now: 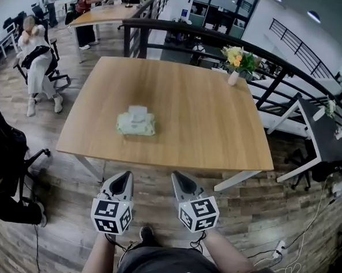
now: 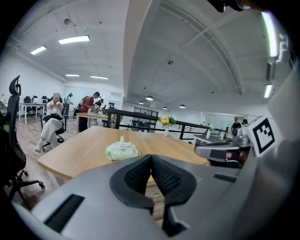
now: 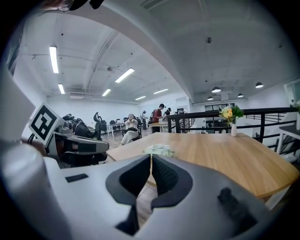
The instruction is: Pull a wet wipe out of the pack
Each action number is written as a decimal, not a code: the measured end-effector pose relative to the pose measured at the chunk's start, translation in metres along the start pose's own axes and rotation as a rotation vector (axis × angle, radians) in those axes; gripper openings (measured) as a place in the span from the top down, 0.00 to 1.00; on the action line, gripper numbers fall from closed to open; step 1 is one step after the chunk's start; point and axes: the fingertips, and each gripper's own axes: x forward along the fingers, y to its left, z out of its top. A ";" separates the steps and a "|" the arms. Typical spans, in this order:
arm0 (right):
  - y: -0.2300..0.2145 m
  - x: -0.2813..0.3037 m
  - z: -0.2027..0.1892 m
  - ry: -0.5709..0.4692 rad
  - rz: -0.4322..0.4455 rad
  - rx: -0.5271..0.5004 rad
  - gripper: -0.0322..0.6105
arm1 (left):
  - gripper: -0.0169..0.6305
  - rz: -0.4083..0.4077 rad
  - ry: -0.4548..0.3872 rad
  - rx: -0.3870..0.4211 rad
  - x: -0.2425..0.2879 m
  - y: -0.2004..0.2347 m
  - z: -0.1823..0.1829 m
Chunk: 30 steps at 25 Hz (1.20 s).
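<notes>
A pale green wet wipe pack with a white wipe sticking up from its top lies on the wooden table, left of the middle and near the front edge. It also shows as the pack in the left gripper view and as the pack in the right gripper view. My left gripper and right gripper hang side by side short of the table's front edge, well apart from the pack. Both are shut with nothing between the jaws, as the left gripper and right gripper show in their own views.
A small white vase with yellow flowers stands at the table's far right corner. A black railing runs behind the table. Seated people and office chairs are at the left. A white-legged dark table stands to the right. Cables lie on the floor.
</notes>
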 end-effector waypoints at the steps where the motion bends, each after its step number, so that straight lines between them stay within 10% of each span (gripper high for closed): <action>1: 0.000 0.008 0.003 -0.003 -0.007 -0.001 0.91 | 0.95 -0.005 0.001 0.001 0.004 0.007 0.002; 30: -0.031 0.105 0.019 -0.011 -0.021 0.001 0.91 | 0.95 -0.025 0.039 0.021 0.071 0.073 0.015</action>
